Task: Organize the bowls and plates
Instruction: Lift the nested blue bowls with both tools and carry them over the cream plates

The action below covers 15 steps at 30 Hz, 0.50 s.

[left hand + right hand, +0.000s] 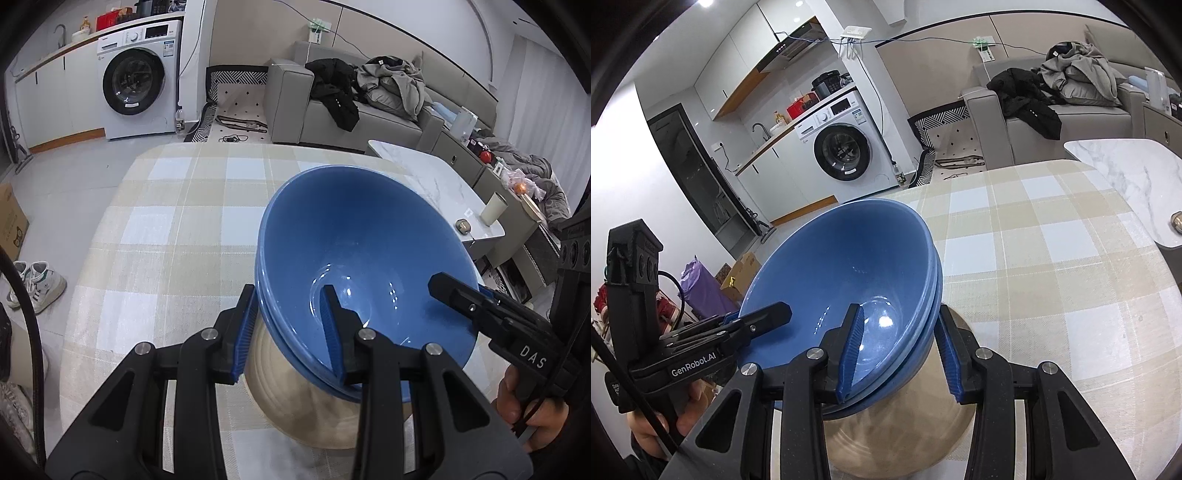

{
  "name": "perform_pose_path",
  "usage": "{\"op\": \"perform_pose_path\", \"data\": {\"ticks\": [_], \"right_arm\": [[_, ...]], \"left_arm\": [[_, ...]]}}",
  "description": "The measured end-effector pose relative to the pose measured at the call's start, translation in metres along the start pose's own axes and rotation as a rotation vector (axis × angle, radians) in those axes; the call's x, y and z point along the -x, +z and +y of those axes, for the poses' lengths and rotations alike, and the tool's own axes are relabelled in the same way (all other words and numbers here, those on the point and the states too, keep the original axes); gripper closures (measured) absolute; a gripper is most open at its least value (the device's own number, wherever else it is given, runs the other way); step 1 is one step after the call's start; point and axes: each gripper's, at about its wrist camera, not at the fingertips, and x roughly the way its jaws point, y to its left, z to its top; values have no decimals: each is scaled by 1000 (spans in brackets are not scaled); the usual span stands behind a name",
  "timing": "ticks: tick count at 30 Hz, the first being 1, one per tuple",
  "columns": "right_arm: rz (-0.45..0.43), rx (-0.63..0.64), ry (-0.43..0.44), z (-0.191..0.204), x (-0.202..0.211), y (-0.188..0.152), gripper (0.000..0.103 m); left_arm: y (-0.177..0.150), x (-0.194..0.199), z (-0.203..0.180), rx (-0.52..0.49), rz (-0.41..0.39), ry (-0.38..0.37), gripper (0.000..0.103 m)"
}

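Note:
Two blue bowls (pixel 354 236) sit nested, one inside the other, on a beige ribbed dish (pixel 295 398) on the checked tablecloth. My left gripper (pixel 290 325) is open and straddles the bowls' near rim, one finger outside, one inside. My right gripper (pixel 899 343) is open and straddles the opposite rim of the blue bowls (pixel 842 266) the same way, above the beige dish (pixel 905 435). Each gripper shows in the other's view, the right (pixel 454 291) and the left (pixel 764 317).
The checked tablecloth (pixel 166 229) covers the table. A marble side table (pixel 436 181) with a cup (pixel 493 208) stands to the right. A sofa with clothes (pixel 369 96) and a washing machine (pixel 136 77) are beyond. Shoes (pixel 37 284) lie on the floor at left.

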Motion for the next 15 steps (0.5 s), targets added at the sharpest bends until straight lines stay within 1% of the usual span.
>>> {"op": "perform_pose_path", "data": {"ticks": [8,15], "right_arm": [[25,-9,-5,-2,-15,-1,62],[38,-23,-9,-4,-19,-3,62]], "left_arm": [[-2,-21,6,5,35,9,73],[-1,-37,10,6,56,3,71]]}}
